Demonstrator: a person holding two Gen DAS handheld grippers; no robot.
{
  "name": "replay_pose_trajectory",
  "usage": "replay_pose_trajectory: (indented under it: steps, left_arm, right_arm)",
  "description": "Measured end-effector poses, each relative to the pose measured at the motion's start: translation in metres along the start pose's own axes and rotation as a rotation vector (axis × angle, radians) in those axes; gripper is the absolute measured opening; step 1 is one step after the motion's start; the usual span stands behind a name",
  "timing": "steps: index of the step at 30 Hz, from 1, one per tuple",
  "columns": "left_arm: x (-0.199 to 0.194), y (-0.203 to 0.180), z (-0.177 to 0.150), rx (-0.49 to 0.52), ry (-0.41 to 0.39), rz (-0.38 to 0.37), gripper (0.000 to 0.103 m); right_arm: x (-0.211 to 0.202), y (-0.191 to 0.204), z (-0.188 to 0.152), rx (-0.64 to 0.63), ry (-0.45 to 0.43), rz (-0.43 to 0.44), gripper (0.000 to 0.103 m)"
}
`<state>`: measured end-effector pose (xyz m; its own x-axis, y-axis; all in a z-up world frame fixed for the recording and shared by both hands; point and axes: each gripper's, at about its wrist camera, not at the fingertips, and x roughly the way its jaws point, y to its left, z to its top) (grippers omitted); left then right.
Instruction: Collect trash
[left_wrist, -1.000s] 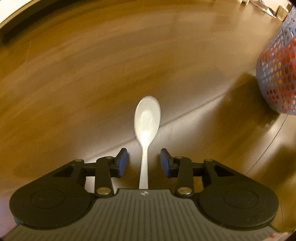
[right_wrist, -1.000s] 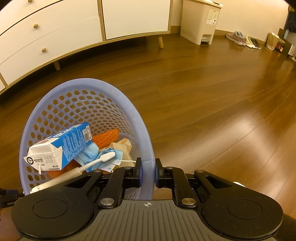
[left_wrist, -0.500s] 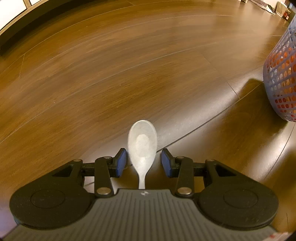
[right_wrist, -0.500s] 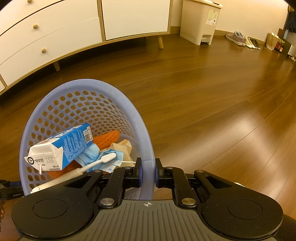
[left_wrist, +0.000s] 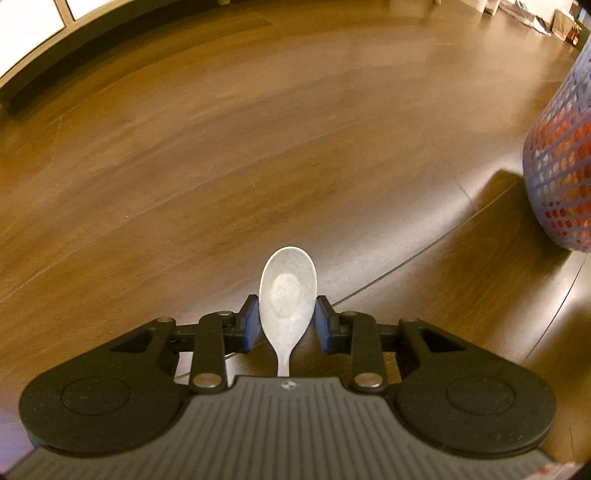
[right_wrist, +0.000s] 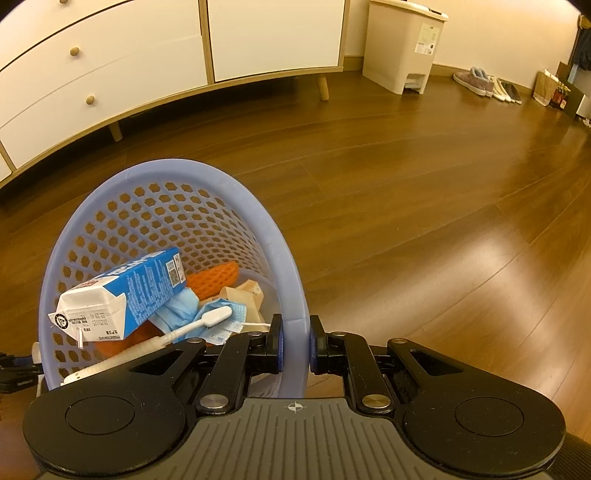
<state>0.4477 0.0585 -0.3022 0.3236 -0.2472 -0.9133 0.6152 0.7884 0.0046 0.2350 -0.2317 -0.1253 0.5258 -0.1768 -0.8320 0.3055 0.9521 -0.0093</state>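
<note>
Left claw (left_wrist: 287, 325) brackets a pale speckled plastic spoon (left_wrist: 287, 293); whether it grips is unclear.
Right claw (right_wrist: 294, 343) clamps the lilac perforated plastic basket (right_wrist: 291, 295) rim.

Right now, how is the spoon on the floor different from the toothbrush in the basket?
The spoon lies alone on the wooden floor; the toothbrush lies among trash in the basket. The spoon has a wide oval bowl; the toothbrush has a small narrow head. The spoon looks speckled grey; the toothbrush looks plain white. Both are pale with long handles.
</note>
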Motion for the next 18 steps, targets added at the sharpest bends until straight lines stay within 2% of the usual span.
replay_pose_trajectory:
  steps: [11, 12, 13, 18]
  left_arm:
    - [-0.057, 0.004, 0.013, -0.015, -0.120, -0.031, 0.026]
    - [-0.064, 0.002, 0.016, -0.015, -0.134, -0.041, 0.011]
    - [-0.072, 0.000, 0.017, -0.013, -0.141, -0.054, 0.001]
    - [-0.107, -0.013, 0.024, 0.011, -0.210, -0.109, 0.000]
  right_arm:
    - [-0.002, 0.003, -0.002, -0.004, -0.019, 0.001, 0.009]
    - [-0.002, 0.003, -0.002, -0.005, -0.021, 0.001, 0.009]
    - [-0.002, 0.003, -0.002, -0.008, -0.022, 0.001, 0.009]
    - [-0.003, 0.002, -0.001, -0.010, -0.027, 0.006, 0.009]
